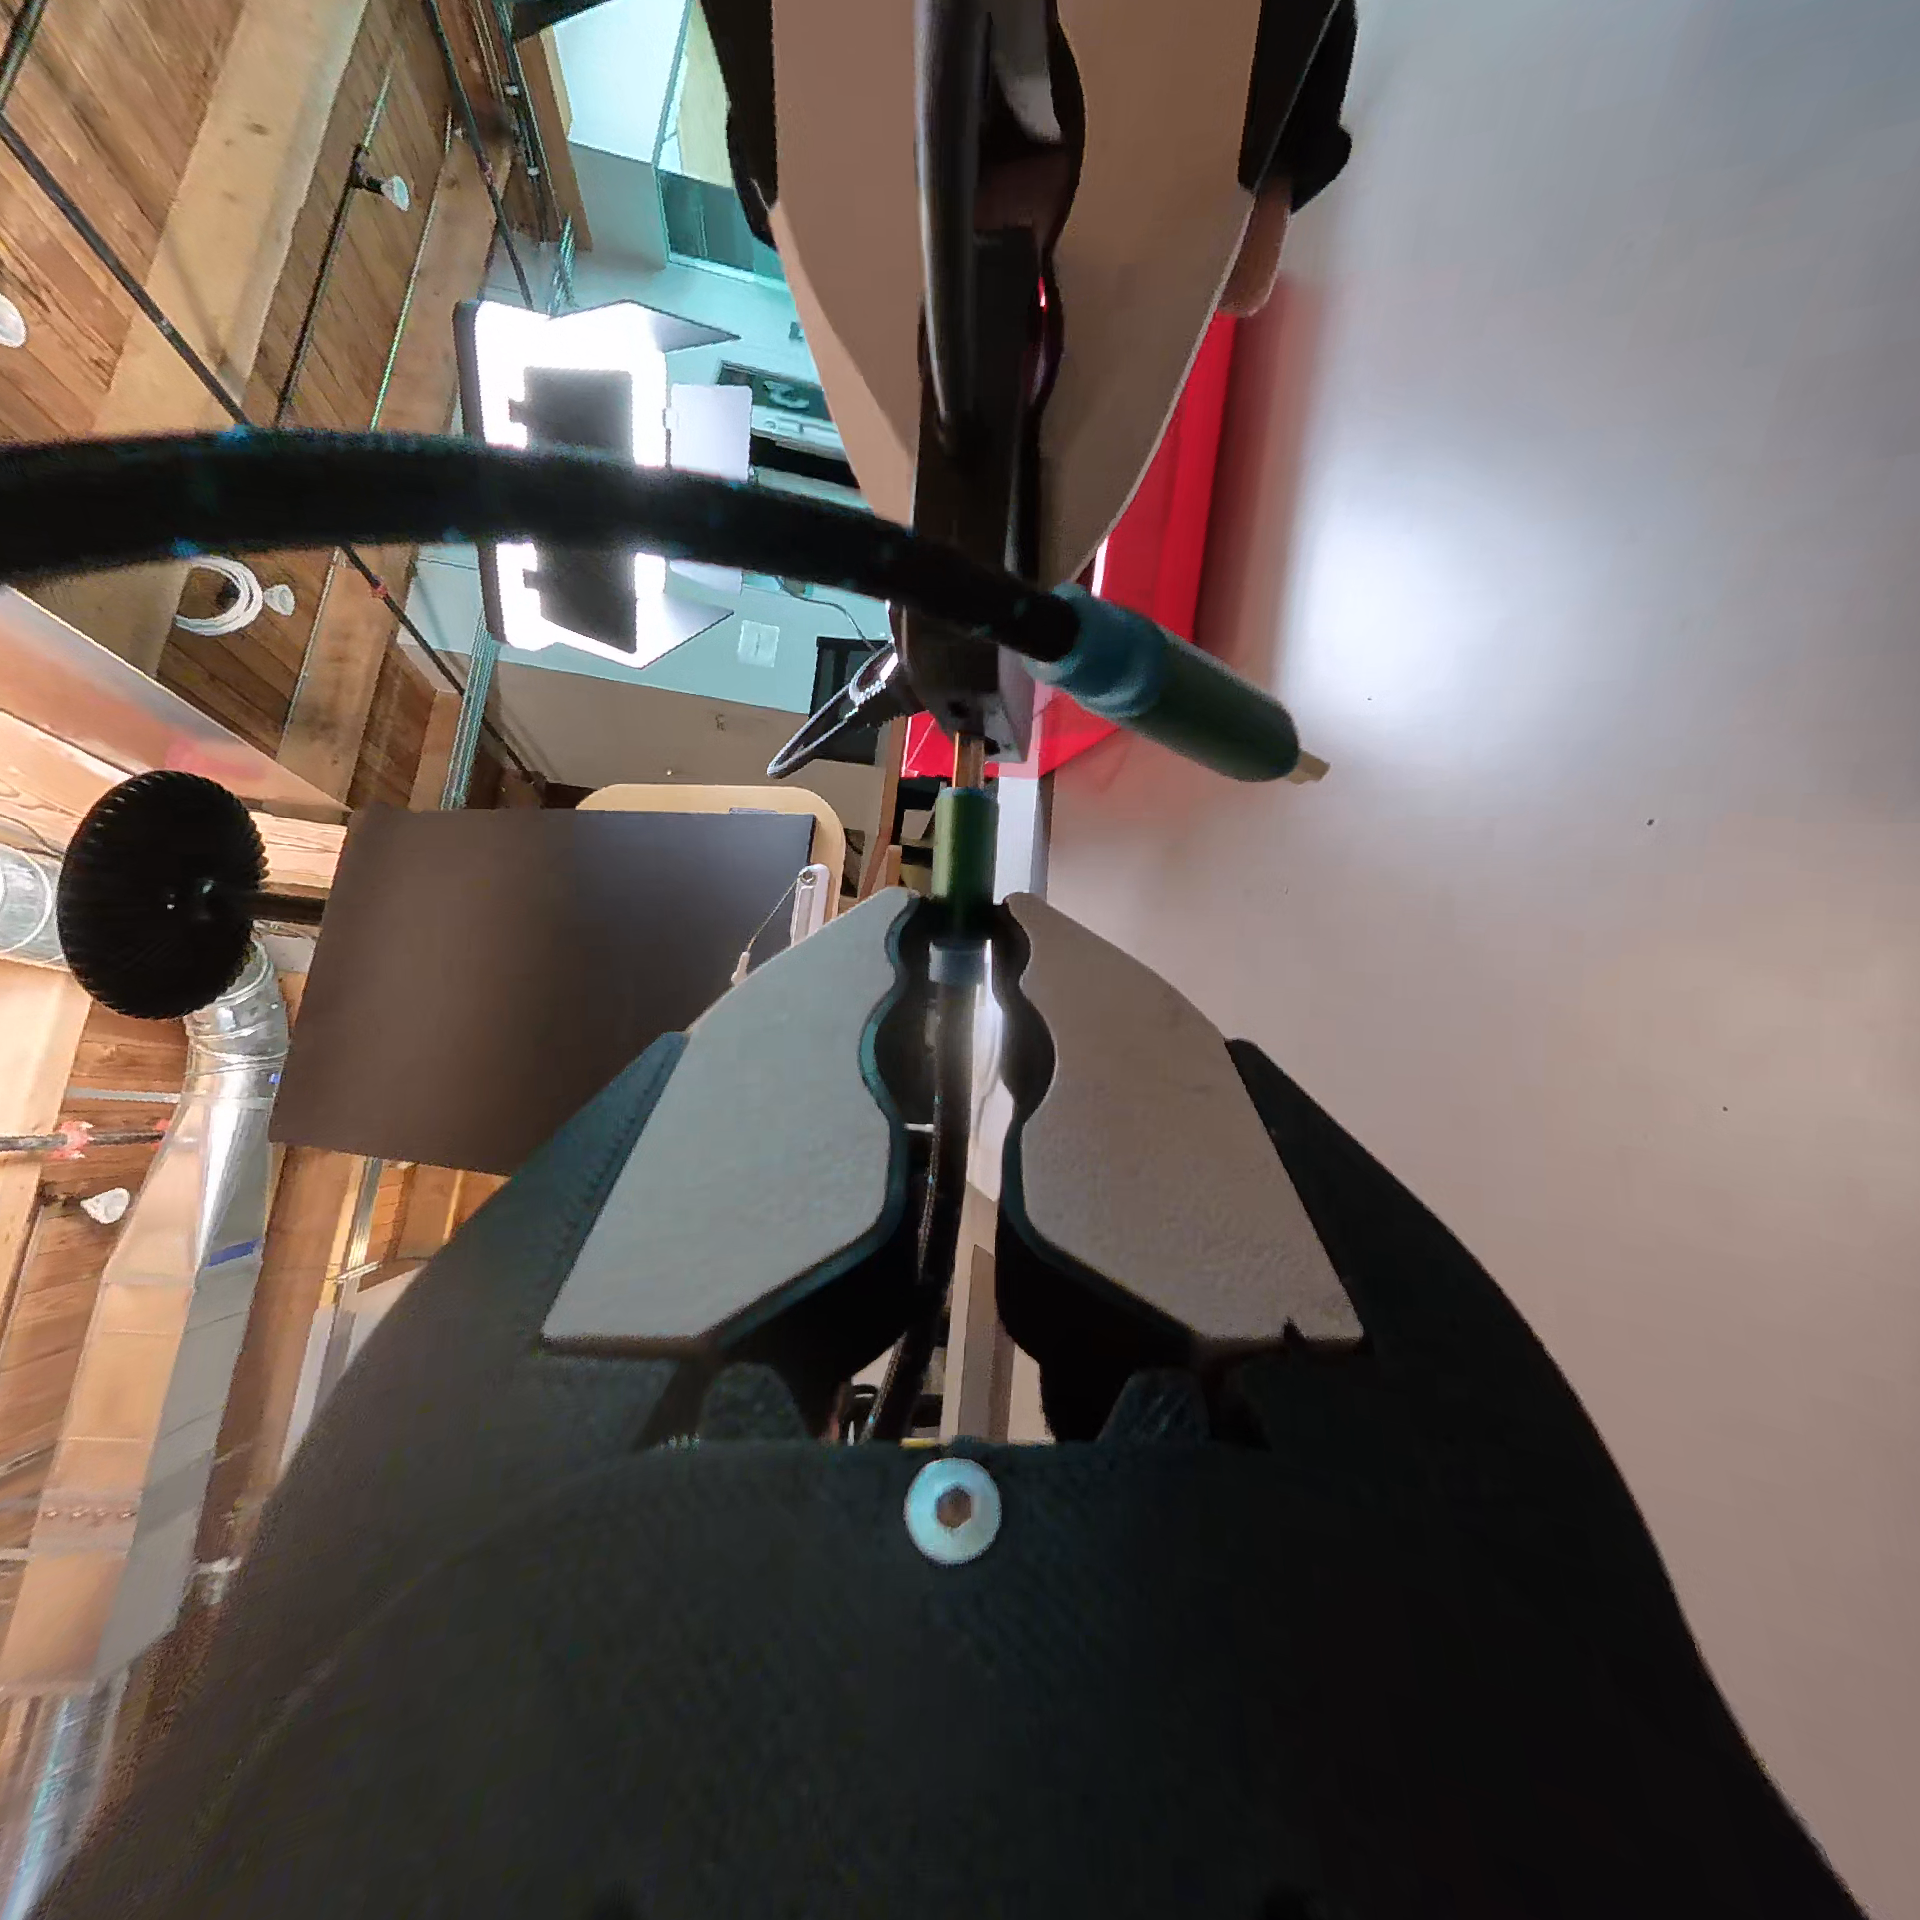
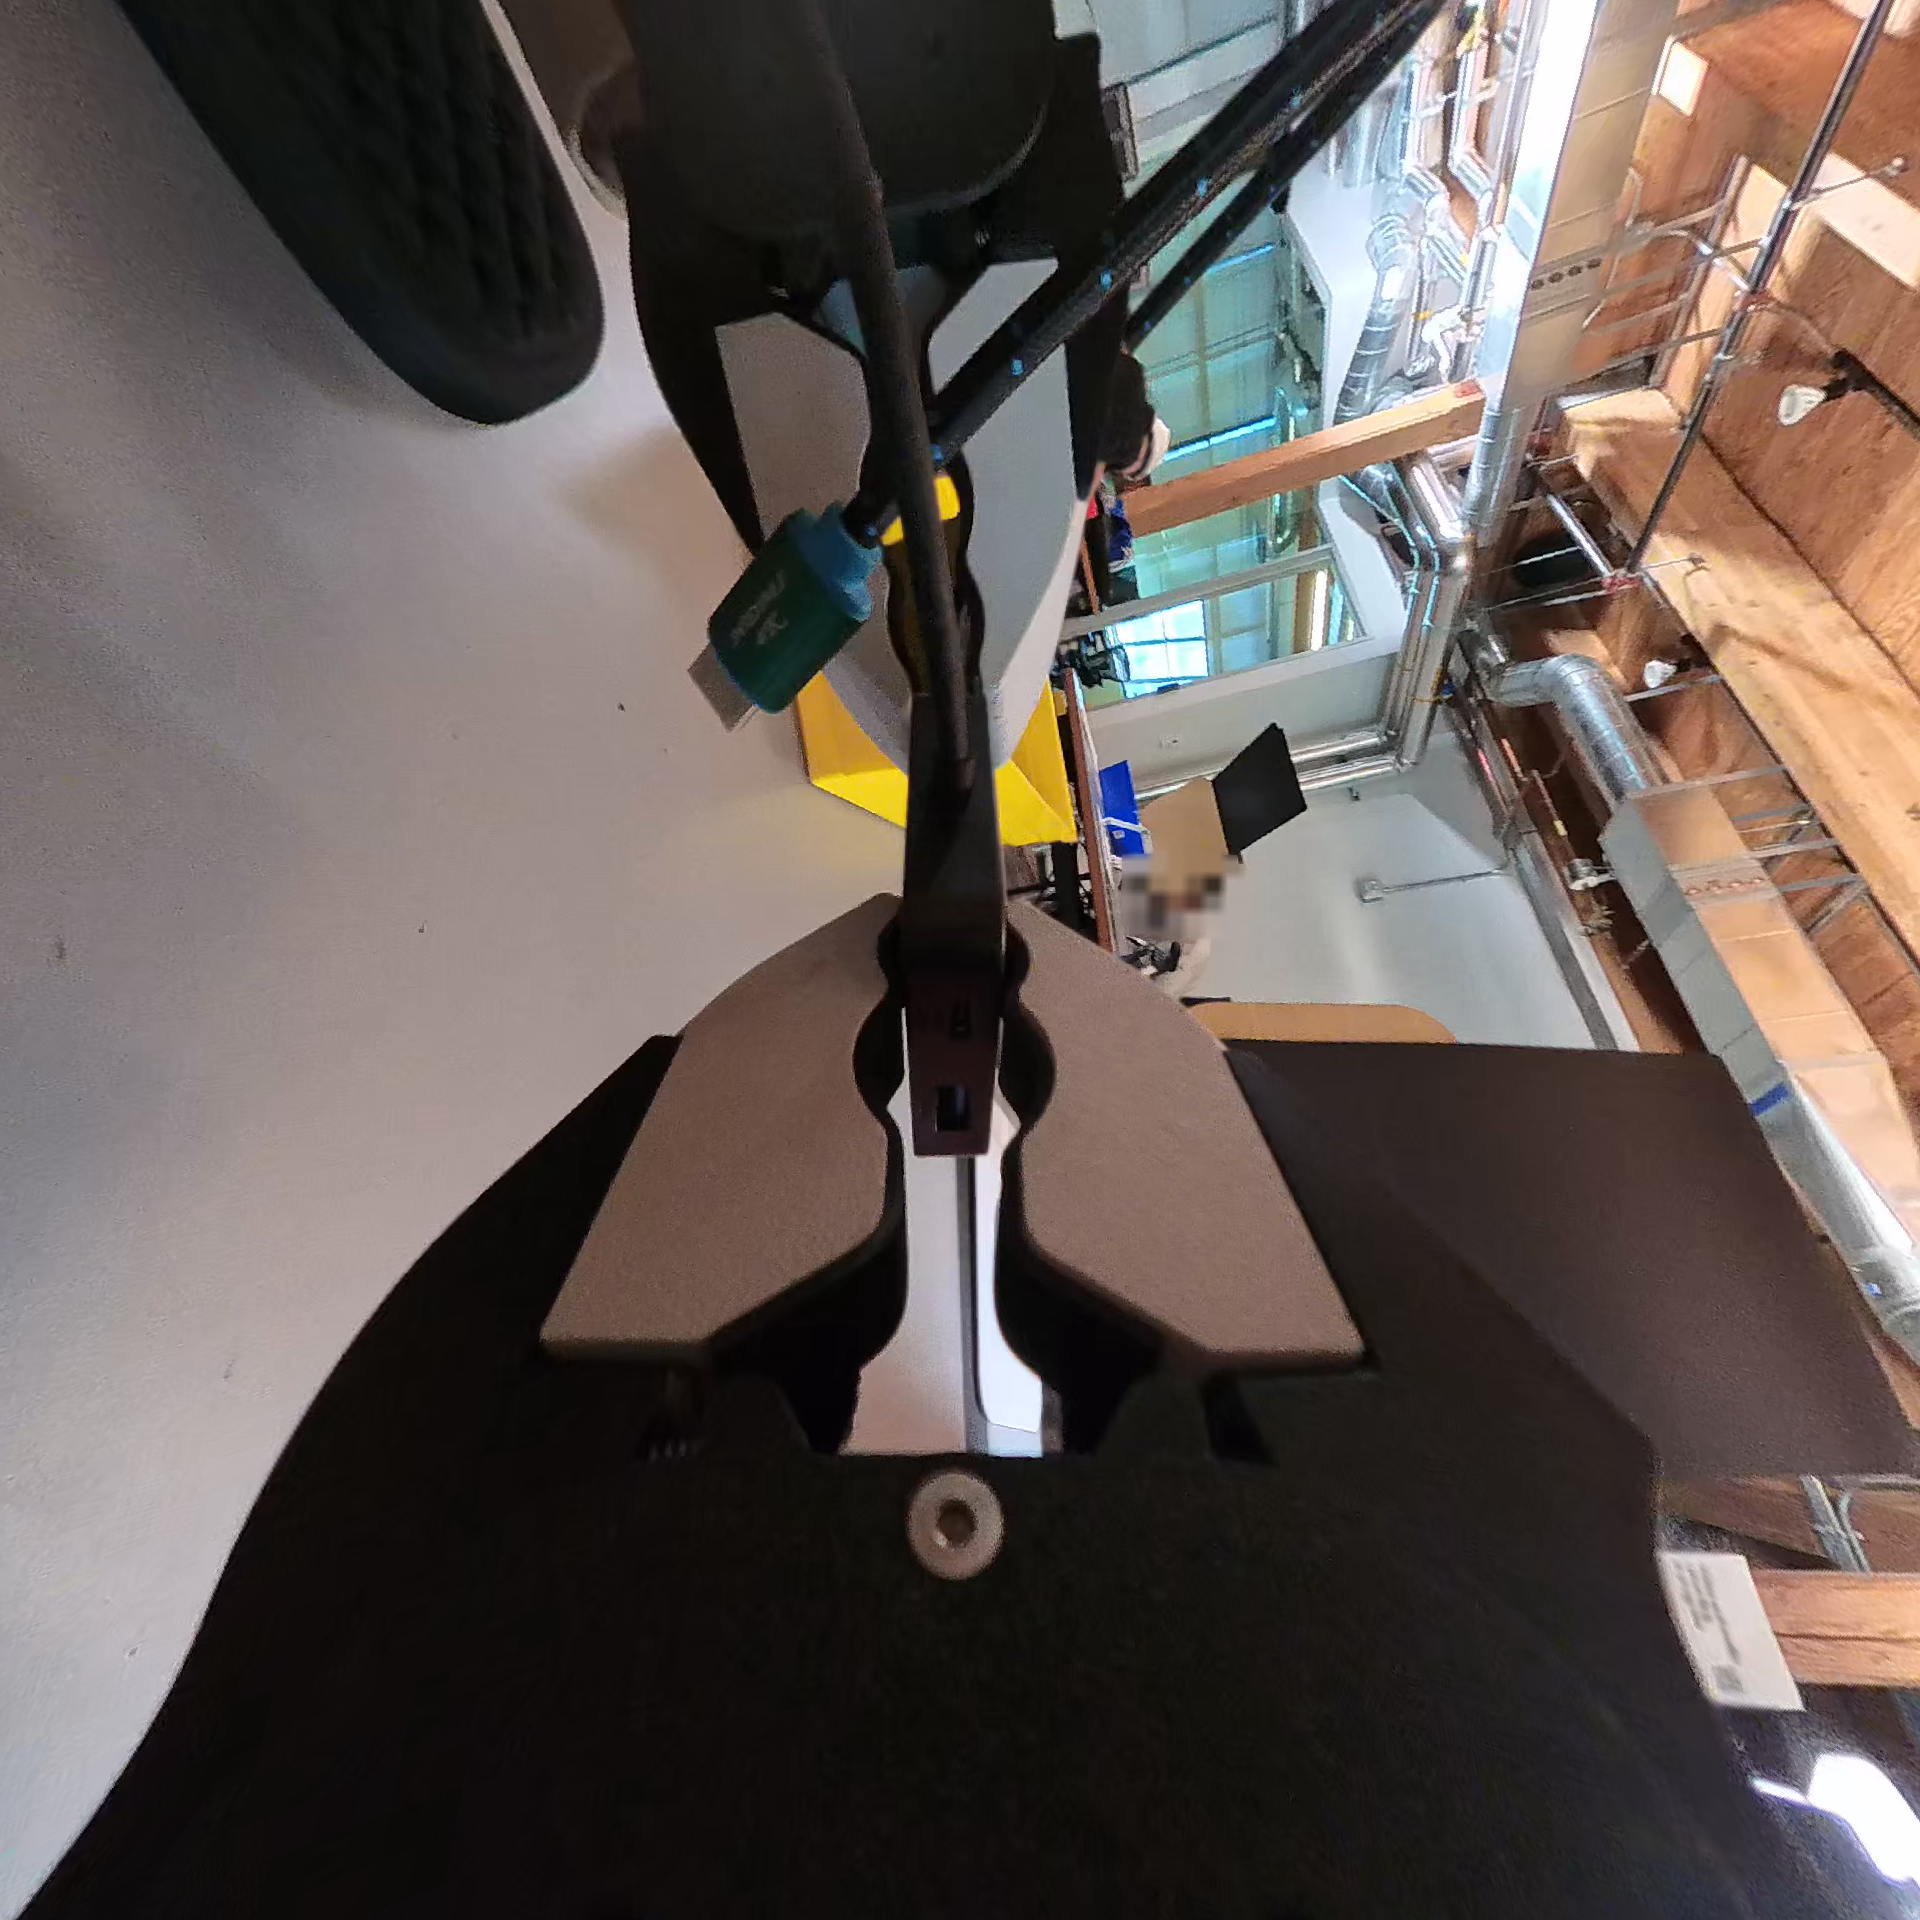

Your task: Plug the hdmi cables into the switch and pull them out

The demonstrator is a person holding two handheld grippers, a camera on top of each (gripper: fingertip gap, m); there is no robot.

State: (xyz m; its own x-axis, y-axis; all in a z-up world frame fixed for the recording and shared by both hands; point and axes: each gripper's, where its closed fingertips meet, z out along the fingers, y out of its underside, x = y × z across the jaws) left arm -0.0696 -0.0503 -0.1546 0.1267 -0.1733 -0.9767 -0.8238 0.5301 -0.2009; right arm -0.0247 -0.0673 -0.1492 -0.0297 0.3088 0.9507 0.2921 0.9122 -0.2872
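Note:
My left gripper (image 1: pixel 961 909) is shut on a green HDMI plug (image 1: pixel 964 847). The plug's metal tip (image 1: pixel 971 758) meets the end of the dark switch (image 1: pixel 982 686); I cannot tell how deep it sits. My right gripper (image 2: pixel 951 925) is shut on the black switch box (image 2: pixel 948 1049) and holds it end-on toward the left gripper. Its pale fingers (image 1: pixel 852 260) show at the top of the left wrist view. A second green plug (image 1: pixel 1179 696) on a black braided cable (image 1: pixel 416 488) hangs free beside the switch. It also shows in the right wrist view (image 2: pixel 790 613).
Both grippers are held over a white table (image 1: pixel 1558 935). A red object (image 1: pixel 1174 499) sits behind the switch in the left wrist view, a yellow one (image 2: pixel 831 764) in the right. A dark woven object (image 2: pixel 395 187) lies on the table. A black board (image 1: pixel 540 987) stands off the table's edge. Across from one pair of fingers to the other is roughly 6 cm.

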